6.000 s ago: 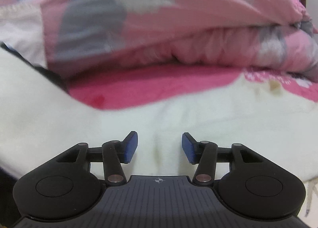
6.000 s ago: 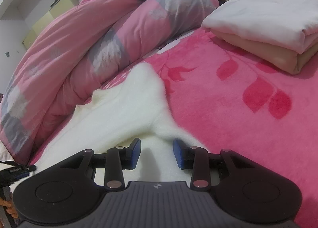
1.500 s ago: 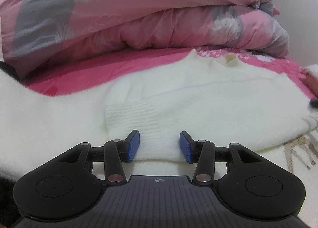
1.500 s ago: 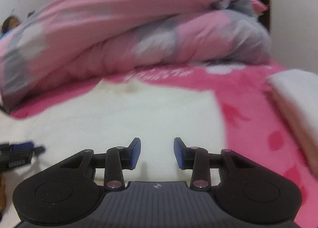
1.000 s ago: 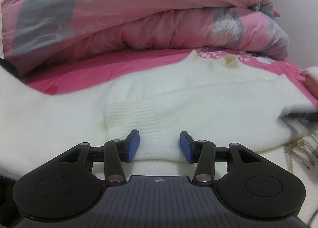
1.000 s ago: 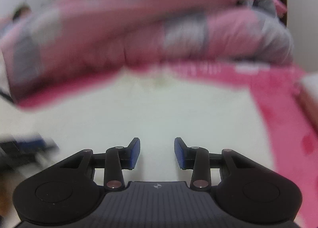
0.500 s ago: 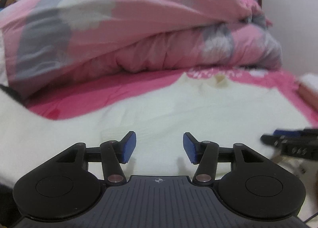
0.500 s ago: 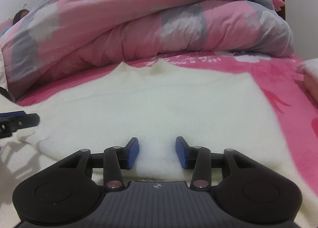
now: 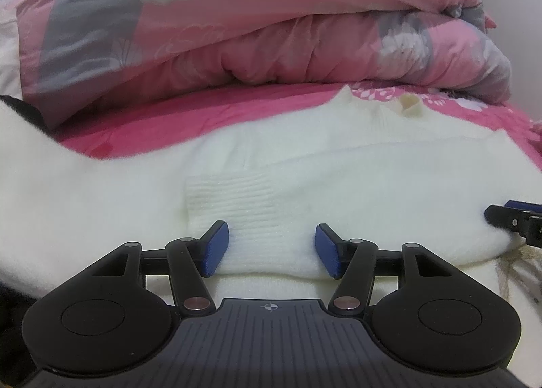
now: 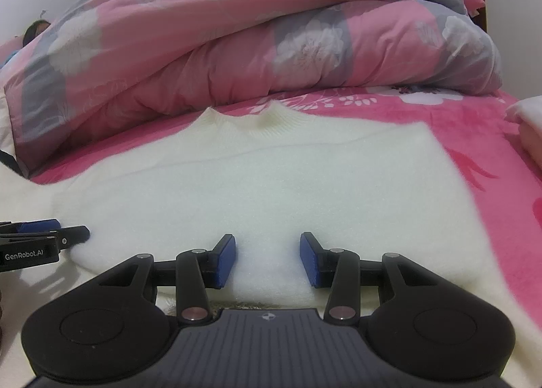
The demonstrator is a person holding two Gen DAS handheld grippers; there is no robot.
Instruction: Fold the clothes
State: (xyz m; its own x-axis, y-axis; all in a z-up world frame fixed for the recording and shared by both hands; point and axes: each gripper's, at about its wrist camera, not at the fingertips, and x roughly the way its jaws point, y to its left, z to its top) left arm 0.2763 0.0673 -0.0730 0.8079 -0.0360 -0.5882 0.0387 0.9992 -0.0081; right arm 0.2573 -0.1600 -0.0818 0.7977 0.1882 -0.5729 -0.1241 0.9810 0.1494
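Observation:
A fluffy white sweater lies flat on the pink bed, collar away from me, sleeves folded in. In the left wrist view the sweater shows a ribbed cuff lying across its body. My left gripper is open, its blue pads on either side of the sweater's near folded edge by the cuff. My right gripper is open at the near hem, fabric between its pads. Each gripper shows in the other's view: the right one and the left one.
A bunched pink and grey floral duvet lies behind the sweater. The pink floral blanket covers the bed. Folded white and beige cloths sit at the far right. A white cloth lies left. A person's head shows far left.
Both grippers have moved down and forward to the sweater's near edge. They stay open. The left view has steadied on the cuff.

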